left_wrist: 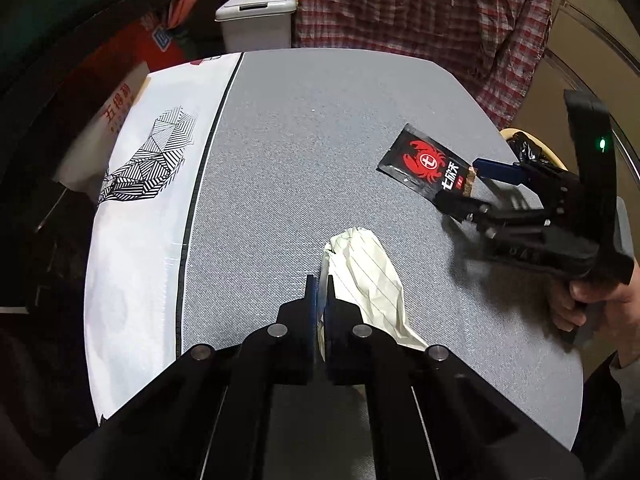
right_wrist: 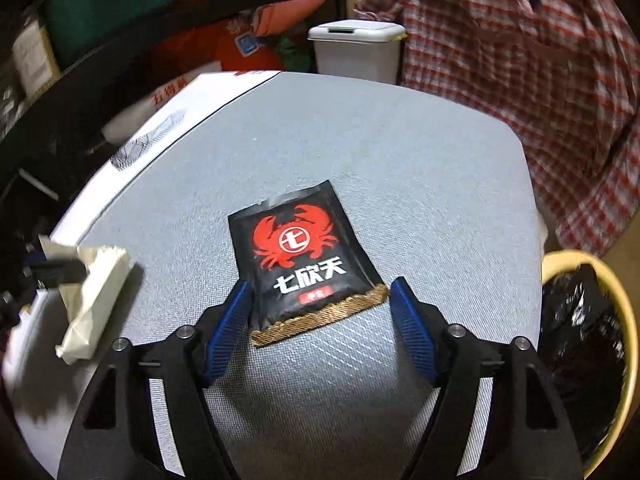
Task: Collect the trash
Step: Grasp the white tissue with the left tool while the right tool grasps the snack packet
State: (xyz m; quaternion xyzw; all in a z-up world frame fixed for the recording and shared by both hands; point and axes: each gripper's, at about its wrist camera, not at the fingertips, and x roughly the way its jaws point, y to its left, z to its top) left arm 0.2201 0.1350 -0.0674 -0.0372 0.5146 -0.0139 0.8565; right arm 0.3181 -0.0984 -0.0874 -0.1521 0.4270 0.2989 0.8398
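Grey cloth covers the surface [left_wrist: 320,140] under both my claws. My left claw [left_wrist: 320,292] is clamped on the crumpled paper [left_wrist: 368,272], pinned low so it lifts cleanly. My right claw [right_wrist: 320,300] stands wide, straddling the black crab sachet [right_wrist: 304,256] at its woven edge without pressing it. Only the right view shows the lined yellow bin [right_wrist: 628,320] just beside that claw, where I judge the trash belongs.

A crumpled cream sheet of lined paper [left_wrist: 362,276] lies on the grey woven tabletop [left_wrist: 300,140], its near end pinched between closed jaws, well apart from a flat black foil sachet [right_wrist: 306,258] printed with a red crab, white characters and a gold hem.
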